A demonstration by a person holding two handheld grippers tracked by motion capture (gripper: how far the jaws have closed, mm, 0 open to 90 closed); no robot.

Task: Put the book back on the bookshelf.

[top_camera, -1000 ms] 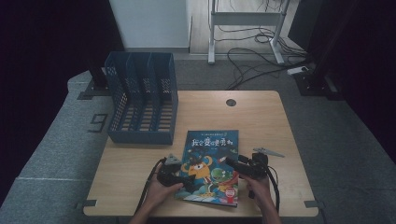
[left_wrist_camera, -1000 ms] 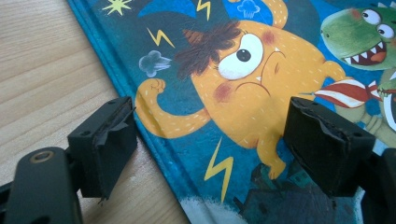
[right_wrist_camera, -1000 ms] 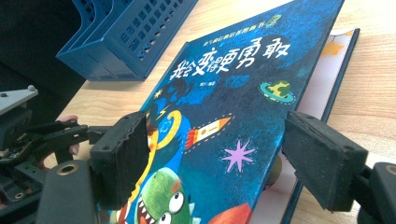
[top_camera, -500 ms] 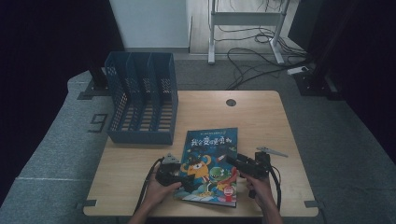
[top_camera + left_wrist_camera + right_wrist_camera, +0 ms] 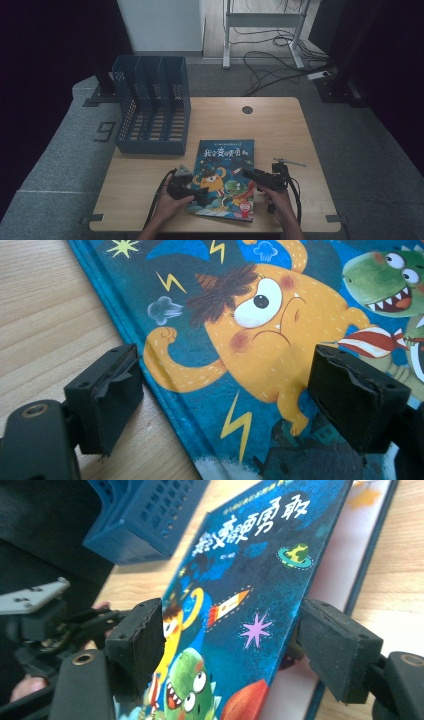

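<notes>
Tabletop (image 5: pixel 280 125): a wooden surface on which everything is set; the far and right parts are left bare.
File rack (image 5: pixel 152 107): a blue slotted rack is stood at the far left of the tabletop; no book is seen in its slots, so any filing is judged not yet begun.
Book (image 5: pixel 225 175): a picture book with a blue cartoon cover is laid near the front edge, well apart from the file rack; in the right gripper view the front cover (image 5: pixel 250 605) is seen raised at a slant, with a pale inner page (image 5: pixel 360 540) exposed beneath it.
Left gripper (image 5: pixel 225 395): its fingers are spread wide, straddling the spine edge and pressing on nothing.
Right gripper (image 5: pixel 230 645): its fingers have just been closing a little and are set wide across the lifted cover; whether the pads press on it cannot be told.
Progress: the cover is judged partly opened only; the rest is left to do.
</notes>
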